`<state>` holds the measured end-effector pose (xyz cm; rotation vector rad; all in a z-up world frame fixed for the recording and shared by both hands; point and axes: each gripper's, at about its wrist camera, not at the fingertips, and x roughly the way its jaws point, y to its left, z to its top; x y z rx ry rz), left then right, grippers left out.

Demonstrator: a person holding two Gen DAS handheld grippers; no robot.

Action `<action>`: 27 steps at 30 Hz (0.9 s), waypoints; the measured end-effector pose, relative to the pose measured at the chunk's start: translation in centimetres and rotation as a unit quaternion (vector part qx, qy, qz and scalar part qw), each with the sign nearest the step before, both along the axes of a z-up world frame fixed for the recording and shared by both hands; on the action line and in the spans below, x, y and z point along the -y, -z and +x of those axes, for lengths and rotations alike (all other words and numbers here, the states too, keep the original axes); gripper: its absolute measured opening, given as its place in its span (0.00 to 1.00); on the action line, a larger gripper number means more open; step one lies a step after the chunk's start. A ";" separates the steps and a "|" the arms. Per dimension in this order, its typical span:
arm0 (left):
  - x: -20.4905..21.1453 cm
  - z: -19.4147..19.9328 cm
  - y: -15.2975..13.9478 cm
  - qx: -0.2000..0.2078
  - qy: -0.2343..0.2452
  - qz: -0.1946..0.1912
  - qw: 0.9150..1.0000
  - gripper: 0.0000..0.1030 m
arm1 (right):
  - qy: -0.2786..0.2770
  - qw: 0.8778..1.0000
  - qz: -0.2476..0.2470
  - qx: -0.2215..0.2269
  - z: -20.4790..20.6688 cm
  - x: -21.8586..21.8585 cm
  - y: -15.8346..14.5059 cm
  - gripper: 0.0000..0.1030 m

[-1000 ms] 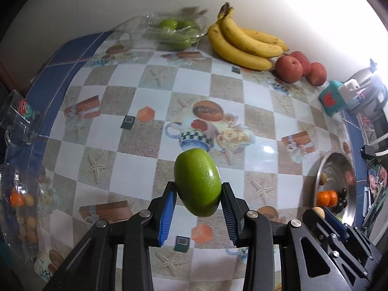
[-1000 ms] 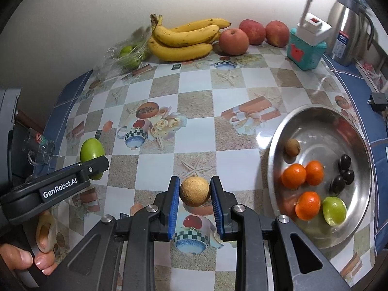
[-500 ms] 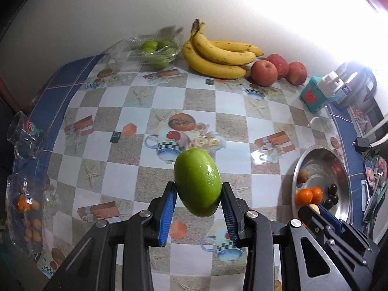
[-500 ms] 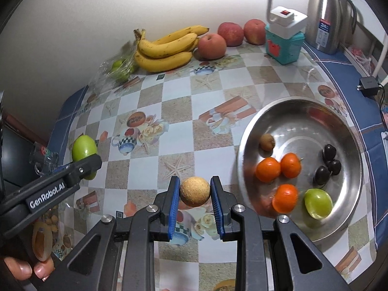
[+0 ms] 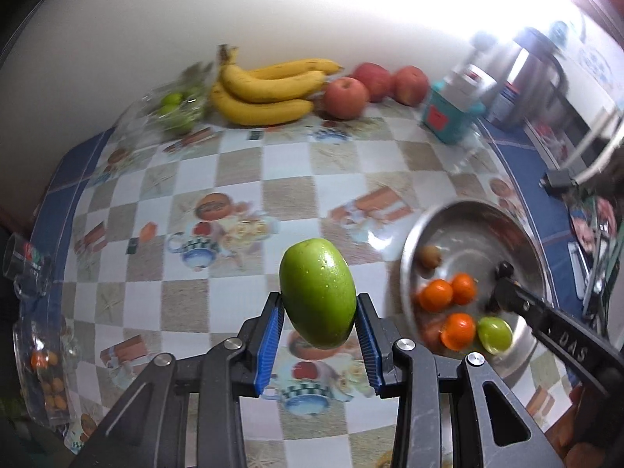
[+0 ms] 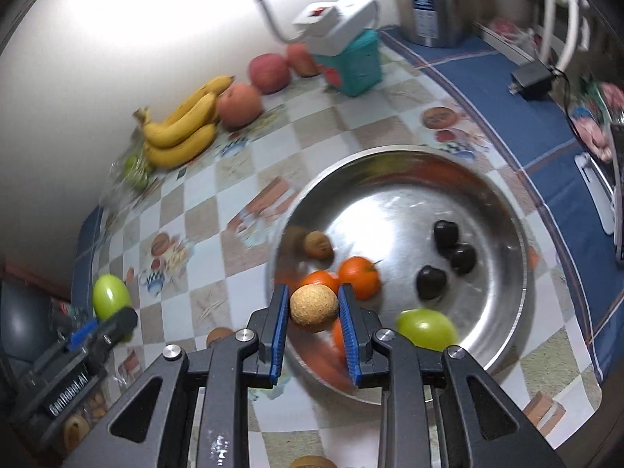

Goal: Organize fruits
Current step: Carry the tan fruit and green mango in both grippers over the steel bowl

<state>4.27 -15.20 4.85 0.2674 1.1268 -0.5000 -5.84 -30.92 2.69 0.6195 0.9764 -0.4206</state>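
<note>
A green fruit sat clamped in the left tool, beside the steel bowl on the worktop. A tan round fruit was pinched in the nearly closed right tool above the bowl's near rim, over the oranges.

Both tilted steeply downward, the left gripper and right gripper have jaws clamped on fruit
</note>
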 end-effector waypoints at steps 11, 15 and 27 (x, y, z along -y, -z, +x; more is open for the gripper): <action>6.4 -3.4 3.3 -0.017 0.075 0.026 0.997 0.39 | 0.026 0.999 0.032 -0.016 -1.7 3.7 1.9 0.26; 7.4 -3.6 4.9 -0.037 0.082 0.025 0.996 0.39 | 0.022 0.999 0.029 -0.036 -1.4 4.2 3.5 0.26; 8.1 -3.5 6.6 -0.049 0.083 0.025 0.995 0.39 | 0.012 0.997 0.035 -0.064 -1.0 4.1 5.4 0.26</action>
